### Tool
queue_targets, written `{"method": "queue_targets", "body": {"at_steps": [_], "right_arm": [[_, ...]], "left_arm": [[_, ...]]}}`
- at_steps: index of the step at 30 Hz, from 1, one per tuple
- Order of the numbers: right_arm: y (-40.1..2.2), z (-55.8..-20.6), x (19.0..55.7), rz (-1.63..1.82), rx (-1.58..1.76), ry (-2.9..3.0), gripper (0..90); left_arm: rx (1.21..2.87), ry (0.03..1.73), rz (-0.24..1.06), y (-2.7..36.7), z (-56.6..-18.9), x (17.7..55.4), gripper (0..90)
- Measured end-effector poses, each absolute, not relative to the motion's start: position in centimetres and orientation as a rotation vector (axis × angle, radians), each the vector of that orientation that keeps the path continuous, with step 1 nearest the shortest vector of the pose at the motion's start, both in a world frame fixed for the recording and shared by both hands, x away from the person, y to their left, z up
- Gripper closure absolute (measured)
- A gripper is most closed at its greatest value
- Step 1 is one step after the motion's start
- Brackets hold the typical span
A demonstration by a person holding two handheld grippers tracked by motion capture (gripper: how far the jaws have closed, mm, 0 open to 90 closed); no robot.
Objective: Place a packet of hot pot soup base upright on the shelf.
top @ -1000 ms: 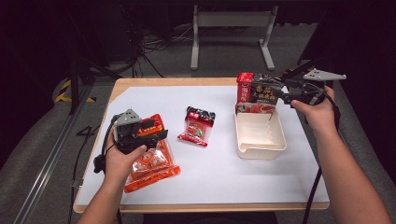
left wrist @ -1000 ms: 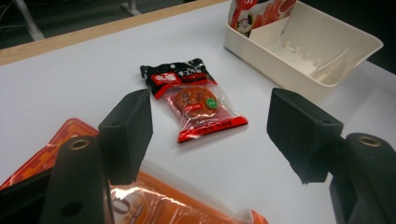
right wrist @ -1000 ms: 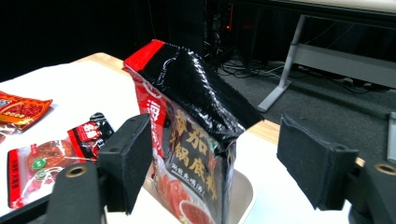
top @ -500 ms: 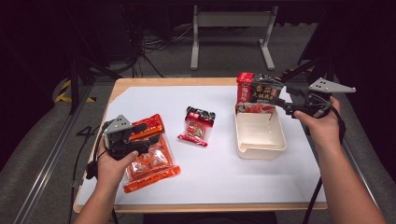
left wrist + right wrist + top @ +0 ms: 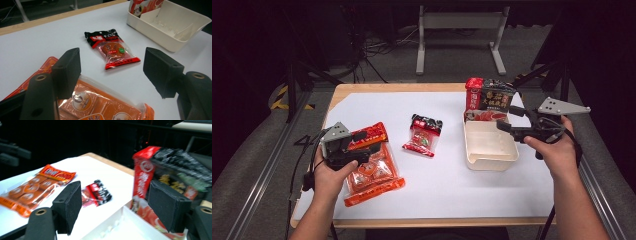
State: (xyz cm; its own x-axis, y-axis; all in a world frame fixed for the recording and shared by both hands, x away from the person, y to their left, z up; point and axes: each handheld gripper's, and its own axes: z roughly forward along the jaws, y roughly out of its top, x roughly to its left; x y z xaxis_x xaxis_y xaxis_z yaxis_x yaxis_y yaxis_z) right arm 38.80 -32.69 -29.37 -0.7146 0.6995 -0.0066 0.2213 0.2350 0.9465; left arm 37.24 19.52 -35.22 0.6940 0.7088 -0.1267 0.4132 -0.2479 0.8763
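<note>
My left gripper (image 5: pixel 363 143) is open and sits over the upper end of an orange snack pack (image 5: pixel 373 172) at the table's left. In the left gripper view its open jaws (image 5: pixel 113 72) frame a small red-and-black packet (image 5: pixel 111 48) lying on the white sheet, with the orange snack pack (image 5: pixel 100 106) beneath them. My right gripper (image 5: pixel 508 121) is open, with nothing between its jaws, over the right side of a white tray (image 5: pixel 492 162). A red-and-black box (image 5: pixel 488 99) stands upright at the tray's far end. In the right gripper view the box (image 5: pixel 172 172) is just beyond the open gripper (image 5: pixel 116 206).
The small packet (image 5: pixel 424 136) lies mid-table between the orange pack and the tray. A white sheet (image 5: pixel 442 190) covers the wooden tabletop. Beyond the far edge are a metal stand (image 5: pixel 460 35) and cables on the floor. The tray (image 5: pixel 172 37) has low ribs inside.
My right gripper has drawn back from the box toward the person and the right; the box stays standing in the tray. My left gripper has shifted slightly left and nearer over the orange pack.
</note>
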Motion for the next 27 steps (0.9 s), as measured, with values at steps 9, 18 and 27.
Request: {"method": "queue_targets", "body": {"at_steps": [9,18,27], "right_arm": [[-31.4,-31.4,38.2,1.457,0.825,2.116,26.7],[-30.8,-32.5,38.1,1.473,0.81,2.13,26.0],[-30.0,-33.5,37.6,1.47,0.802,2.146,26.0]], "left_arm": [[1.883,0.876,0.353,19.8,-35.3,37.5,31.4],[1.872,0.869,0.355,19.9,-35.1,37.6,31.4],[1.85,0.897,0.394,20.6,-35.2,38.3,30.9]]}}
